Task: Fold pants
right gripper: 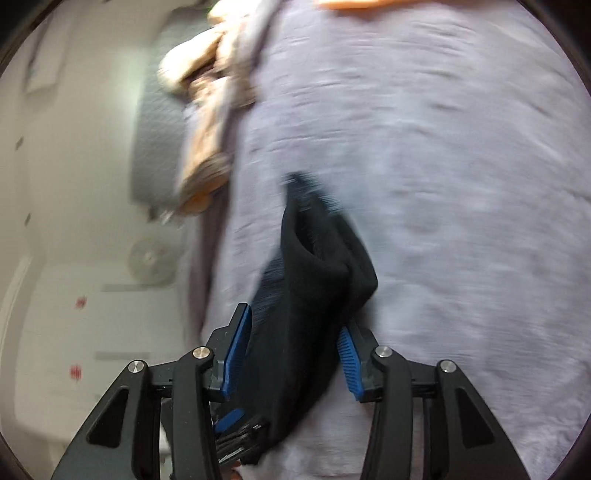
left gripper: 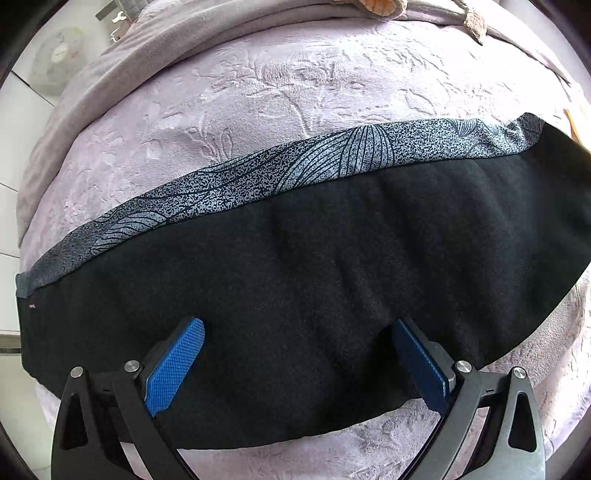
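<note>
The black pants (left gripper: 314, 277) lie flat across the lilac bedspread (left gripper: 258, 92), with a grey leaf-patterned strip (left gripper: 258, 177) along their far edge. My left gripper (left gripper: 297, 328) is open just above the near part of the pants, blue pads (left gripper: 177, 365) wide apart, holding nothing. In the blurred right wrist view, a bunched end of the black pants (right gripper: 310, 280) hangs between the blue pads of my right gripper (right gripper: 291, 332), lifted above the bedspread (right gripper: 443, 184). The jaws stand partly apart with the cloth filling the gap.
A folded mauve blanket (left gripper: 184, 44) and a beige-orange plush item (left gripper: 376, 7) lie at the bed's far end. A white fan (left gripper: 59, 59) stands on the floor to the left. The right wrist view shows the plush item (right gripper: 207, 122), a grey pillow (right gripper: 155, 147) and white wall.
</note>
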A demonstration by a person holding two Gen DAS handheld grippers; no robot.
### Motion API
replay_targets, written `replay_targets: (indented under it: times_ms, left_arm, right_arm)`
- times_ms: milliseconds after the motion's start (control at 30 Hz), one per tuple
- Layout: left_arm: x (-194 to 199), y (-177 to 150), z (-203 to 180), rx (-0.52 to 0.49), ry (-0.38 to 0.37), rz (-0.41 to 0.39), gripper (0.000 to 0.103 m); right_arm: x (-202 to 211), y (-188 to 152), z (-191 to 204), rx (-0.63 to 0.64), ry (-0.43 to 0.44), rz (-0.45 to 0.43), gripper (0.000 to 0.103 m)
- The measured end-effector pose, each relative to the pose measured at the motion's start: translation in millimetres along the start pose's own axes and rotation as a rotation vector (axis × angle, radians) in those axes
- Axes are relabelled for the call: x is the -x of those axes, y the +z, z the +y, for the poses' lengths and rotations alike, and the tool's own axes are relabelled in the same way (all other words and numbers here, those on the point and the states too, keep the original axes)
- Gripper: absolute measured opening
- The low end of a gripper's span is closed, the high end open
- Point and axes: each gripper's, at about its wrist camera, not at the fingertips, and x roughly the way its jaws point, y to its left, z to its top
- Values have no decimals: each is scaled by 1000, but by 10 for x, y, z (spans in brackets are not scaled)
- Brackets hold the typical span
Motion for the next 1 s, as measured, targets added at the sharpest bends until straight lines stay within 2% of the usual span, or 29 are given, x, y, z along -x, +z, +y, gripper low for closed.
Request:
replay_targets:
  times_ms: [33, 100, 167, 300, 333, 367, 400, 467, 500, 533, 567, 600, 767, 867, 933, 1000]
  left_arm:
    - [-2, -9, 12, -1, 1, -1, 102]
    - [-11, -14, 15, -1, 4, 0, 102]
    - [-25, -7, 27, 3, -1, 3, 102]
    - [-50, -2, 74, -1, -12, 1, 102]
    - [-51, -4, 79, -2, -13, 0, 102]
    - [-51, -4, 85, -2, -13, 0, 102]
    - [-44, -7, 95, -2, -15, 0, 102]
    - [-28, -8, 108, 0, -19, 2, 102]
    - [-9, -10, 120, 0, -22, -2, 98]
    - [26, -13, 127, 1, -26, -9, 91]
    - [81, -9, 146, -3, -27, -16, 76]
    - [126, -8, 151, -8, -30, -23, 68]
    - [350, 3, 219, -8, -81, -116, 67]
    - [183, 14, 64, -51, -132, -78, 66]
    - [60, -30, -128, -137, -69, -103, 63]
    - [-5, -39, -166, -148, -64, -101, 63]
  right_arm:
    - [-36, -5, 62, 33, 3, 14, 50]
    - [-139, -32, 88, 74, -59, 45, 50]
    - [-224, -62, -9, 61, -89, 64, 50]
    - [-320, -72, -129, 27, -65, 64, 50]
    - [-354, -69, -124, 12, -43, 75, 44]
    - [-398, -67, -109, 0, -31, 92, 26]
    - [-438, -62, -88, -2, -37, 107, 15]
    - [-440, -64, -65, -5, -40, 109, 14]
    - [-428, -64, -52, -10, -25, 107, 14]
    - [-431, -64, -38, -11, -13, 106, 13]
    - [-425, -60, -12, -11, 0, 105, 13]
    - [-412, -64, 8, -13, 13, 104, 13]
    - [-326, -85, 225, 10, 95, 101, 13]
    - [-308, -109, 409, 52, 129, 103, 13]
    - [-319, -133, 514, 68, 139, 102, 14]
    - [-376, -227, 627, 103, 114, 128, 14]
